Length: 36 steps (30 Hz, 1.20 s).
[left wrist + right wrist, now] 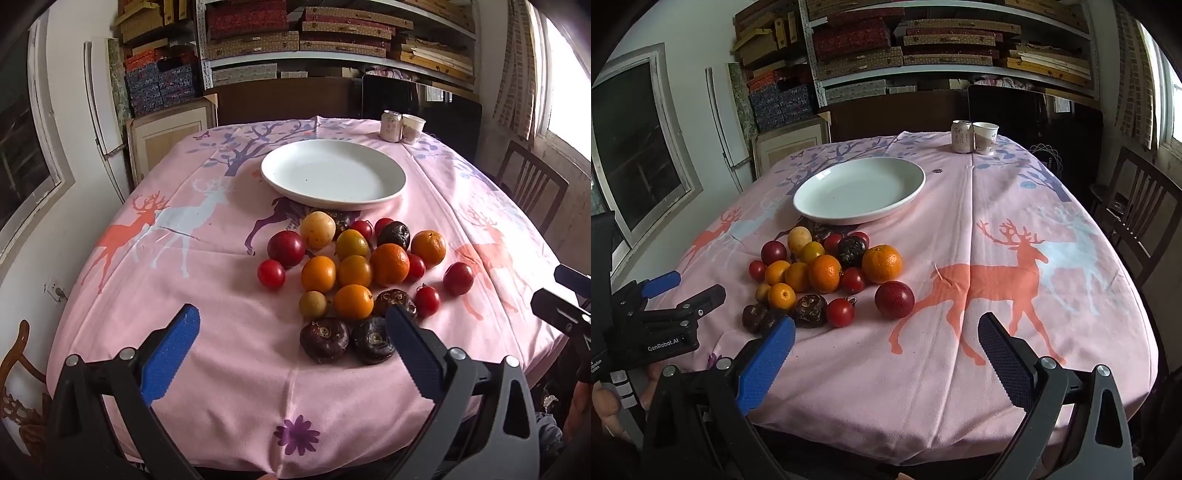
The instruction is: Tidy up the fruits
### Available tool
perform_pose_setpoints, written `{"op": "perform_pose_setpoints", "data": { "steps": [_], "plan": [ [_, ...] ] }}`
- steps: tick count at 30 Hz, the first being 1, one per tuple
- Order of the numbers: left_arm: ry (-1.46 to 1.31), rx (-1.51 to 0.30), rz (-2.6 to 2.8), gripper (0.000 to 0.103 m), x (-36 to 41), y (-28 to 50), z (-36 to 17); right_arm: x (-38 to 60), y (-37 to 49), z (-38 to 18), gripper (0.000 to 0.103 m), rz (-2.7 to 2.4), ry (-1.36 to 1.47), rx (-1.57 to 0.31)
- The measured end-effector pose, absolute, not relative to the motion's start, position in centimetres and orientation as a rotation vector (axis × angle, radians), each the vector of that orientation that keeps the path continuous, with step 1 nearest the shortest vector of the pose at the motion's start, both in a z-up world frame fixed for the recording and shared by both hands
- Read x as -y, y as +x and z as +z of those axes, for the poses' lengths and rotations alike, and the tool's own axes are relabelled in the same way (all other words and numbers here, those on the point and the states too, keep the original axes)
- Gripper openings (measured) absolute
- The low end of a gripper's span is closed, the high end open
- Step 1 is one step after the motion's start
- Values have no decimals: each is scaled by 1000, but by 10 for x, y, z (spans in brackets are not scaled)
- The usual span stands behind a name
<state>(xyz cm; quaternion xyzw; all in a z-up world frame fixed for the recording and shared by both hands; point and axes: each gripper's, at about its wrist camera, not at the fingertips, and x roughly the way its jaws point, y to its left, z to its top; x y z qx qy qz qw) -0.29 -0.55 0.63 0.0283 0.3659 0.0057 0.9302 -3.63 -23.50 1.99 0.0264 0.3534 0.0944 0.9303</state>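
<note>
We see the fruits [354, 273], orange, red and dark, clustered mid-tabletop beside the white plate [333, 176]. Our left gripper [291, 332] and right gripper [886, 338] hover released, jaws spread, short of them.

Your left gripper [291, 325] carries two blue, finely dimpled finger pads [173, 354] with serrated inner edges, mounted on black angular arms fixed by round silver screws. Your right gripper [886, 336] is built alike. Its view shows the left unit's black body lettered "GenRobot.AI" in white, bare skin beneath it.
</note>
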Motion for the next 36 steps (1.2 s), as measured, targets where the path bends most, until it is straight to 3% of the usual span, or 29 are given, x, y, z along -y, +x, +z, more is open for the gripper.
{"op": "perform_pose_setpoints", "data": {
  "steps": [36],
  "plan": [
    [51,-810,20,99,-2,3,-13,231,-33,-2,100,208,52,-768]
  ]
}}
